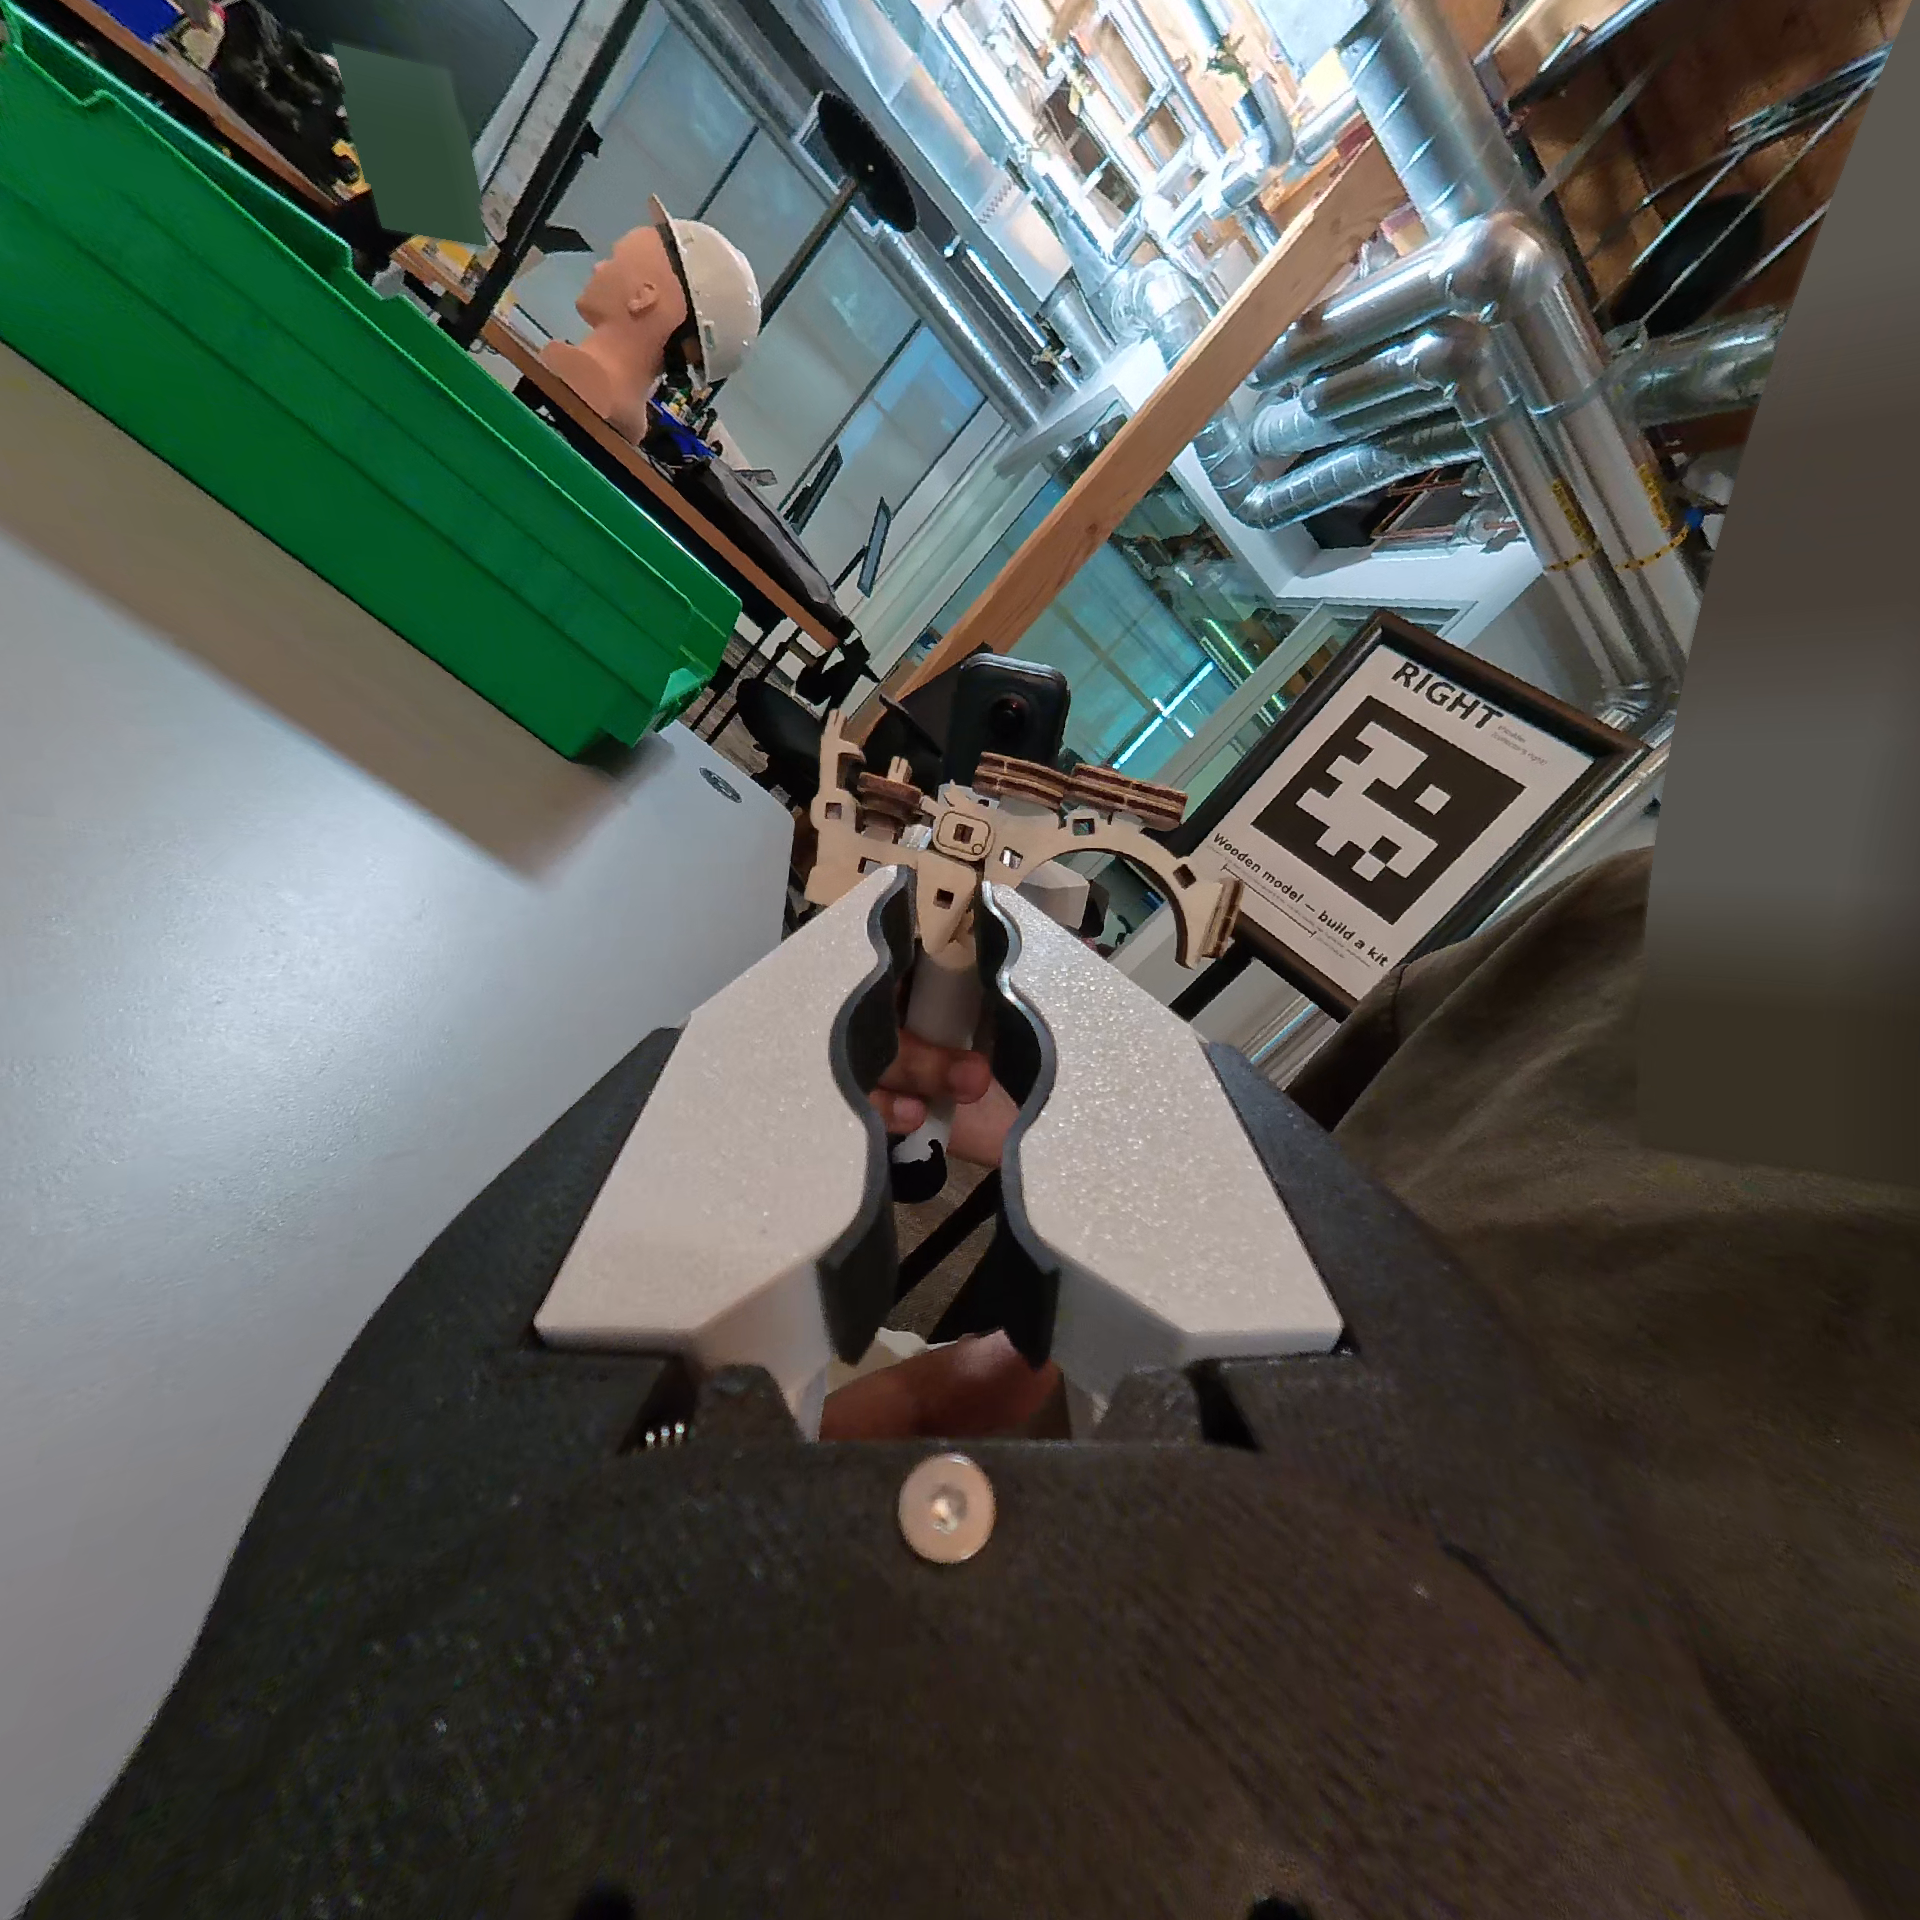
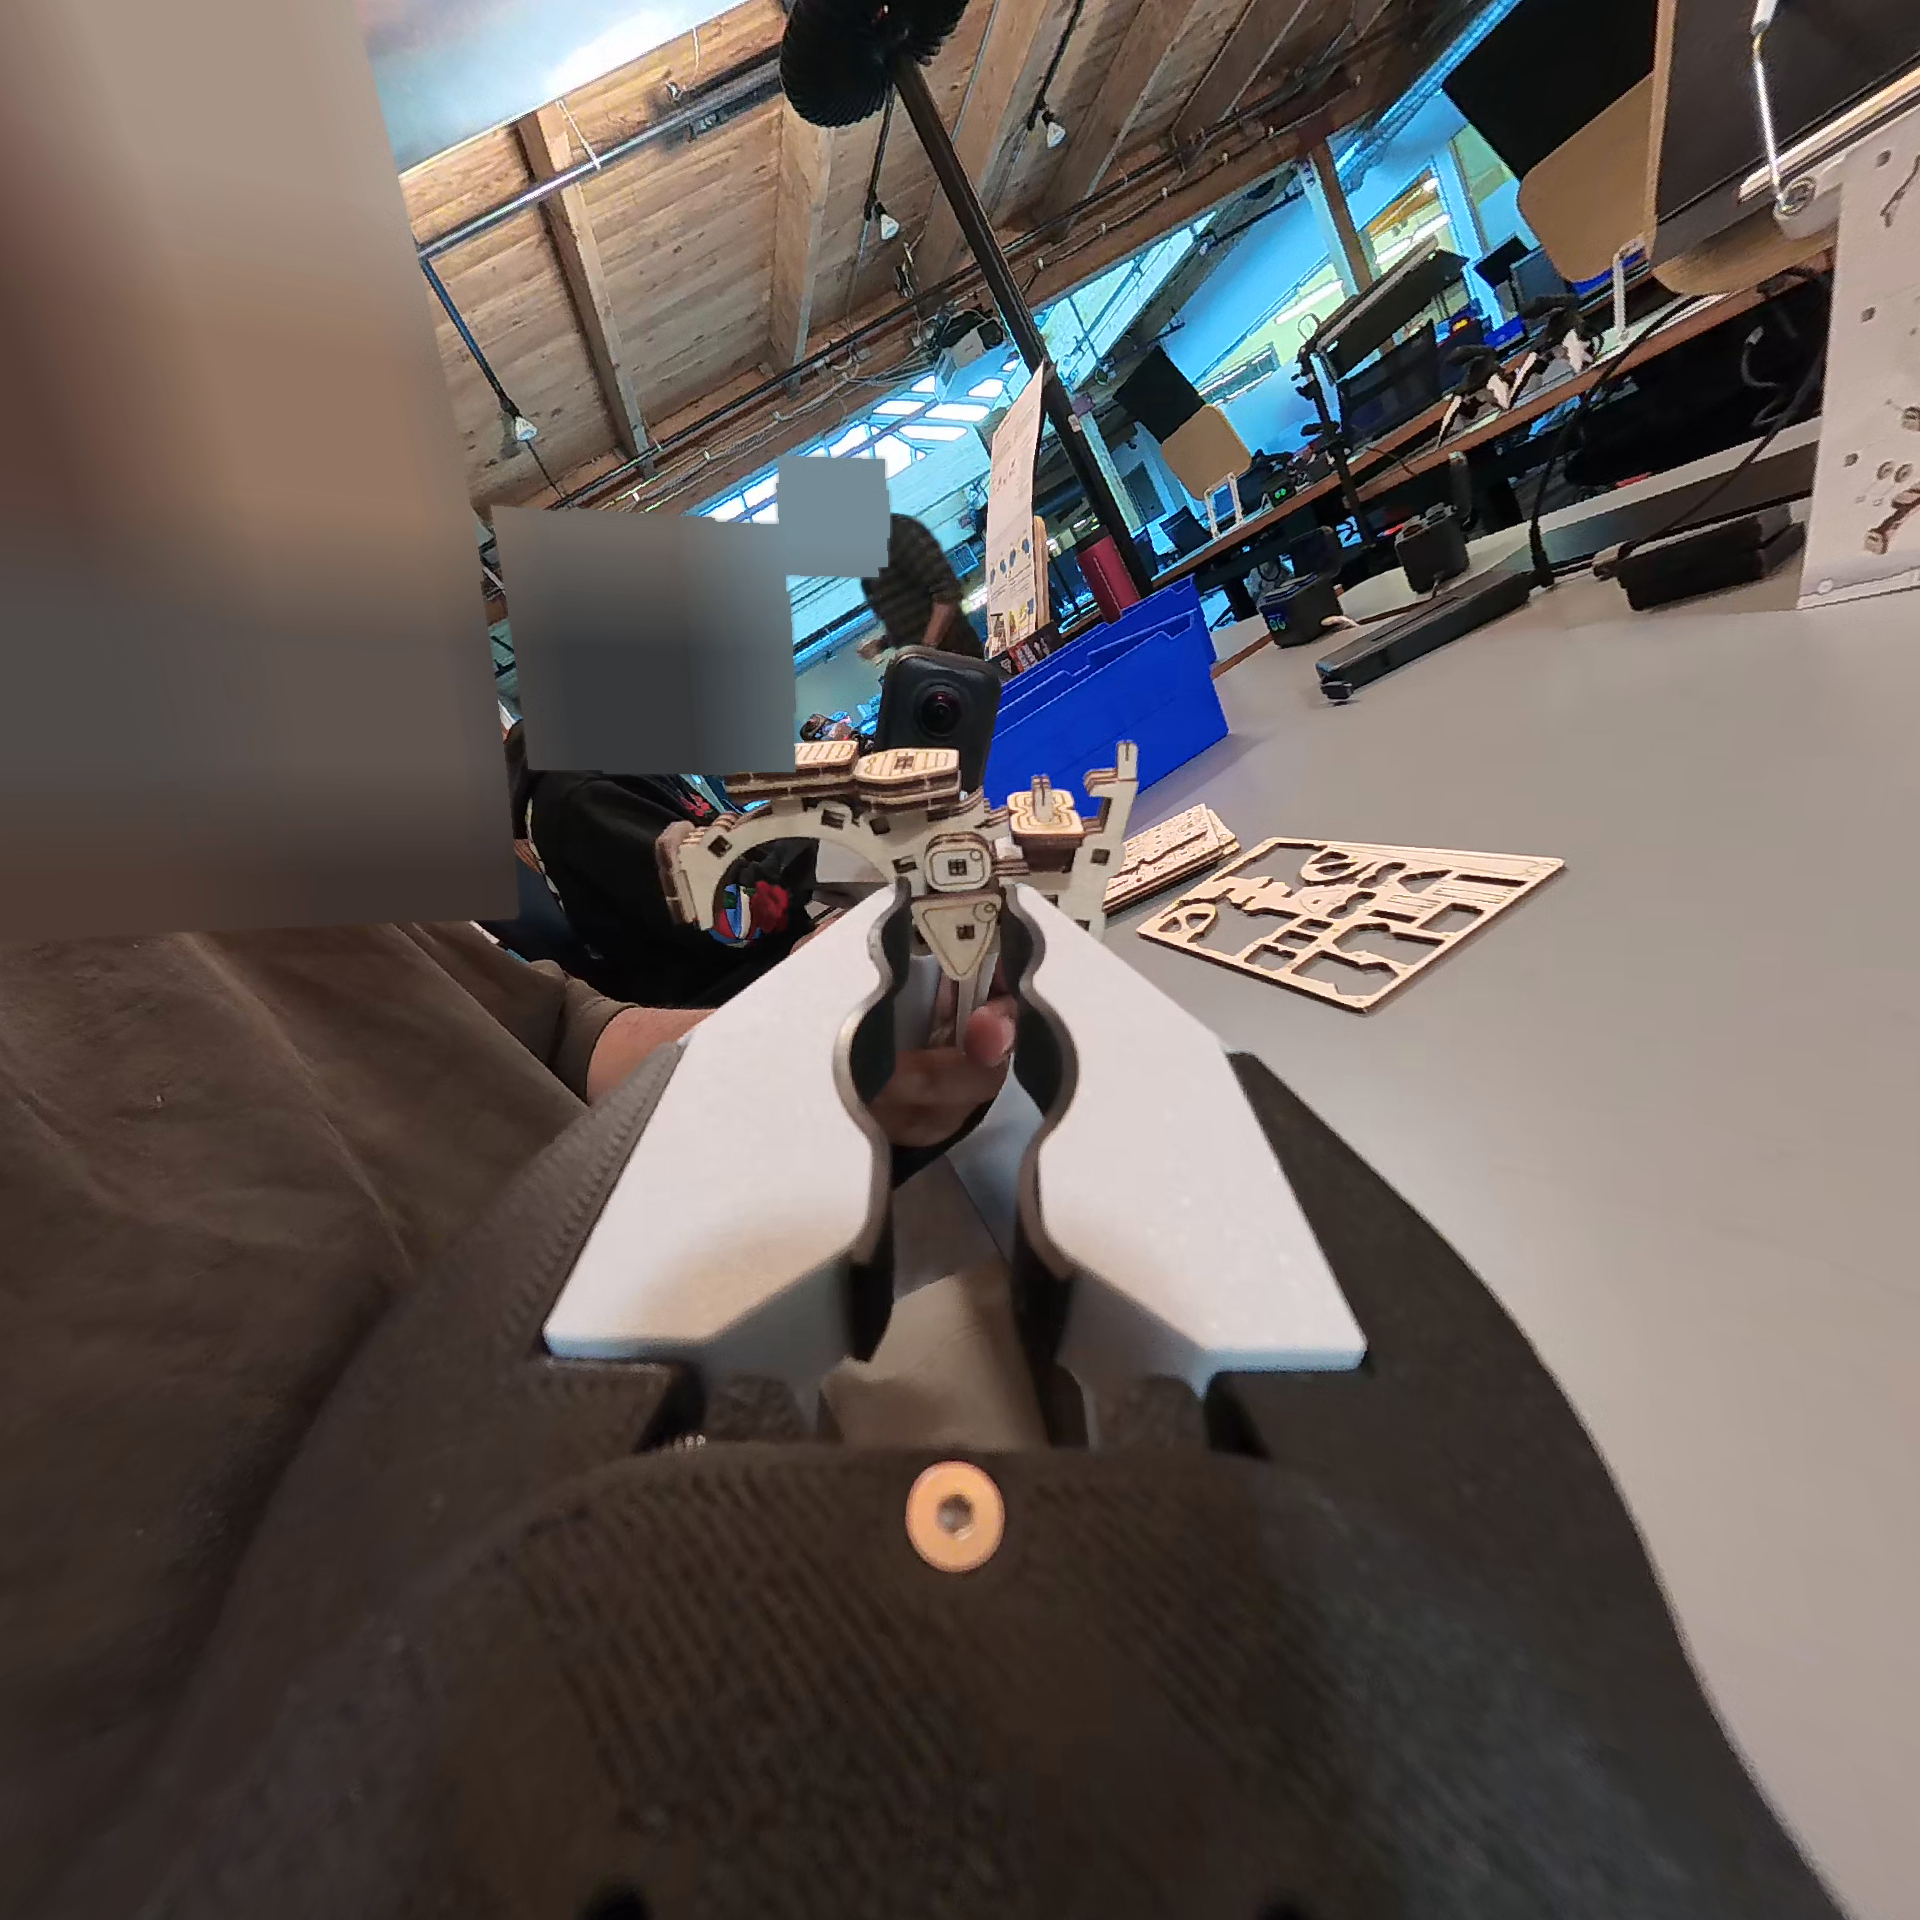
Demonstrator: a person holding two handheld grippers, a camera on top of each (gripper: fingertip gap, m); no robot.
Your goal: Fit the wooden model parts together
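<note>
A half-built wooden model (image 1: 977, 842), pale laser-cut plywood with an arch, stacked layered blocks and thin upright prongs, is held up in the air above the grey desk (image 1: 260, 987), pinched from both sides at its lower central tab. The left tongs (image 1: 940, 920) are closed on that tab, and the right tongs (image 2: 956, 940) grip the same piece from the opposite face, so each wrist camera looks across the model at the other.

The model looks light and stiff but brittle: the prongs and the slim arch seem likely to snap under a twist, so the thick central hub appears the safest place to hold, with pressure kept square to the flat faces. A person's fingers (image 2: 940, 1081) show just behind the tab.

On the desk to the right lie a punched-out plywood parts sheet (image 2: 1351, 920) and a stack of further sheets (image 2: 1169, 857), well apart from the model. A blue bin (image 2: 1101, 696) stands beyond them, a green bin (image 1: 343, 416) on the left side, and a framed marker sign (image 1: 1392, 821) behind. Nothing visibly blocks the model itself; the two pairs of tongs crowd each other most.
</note>
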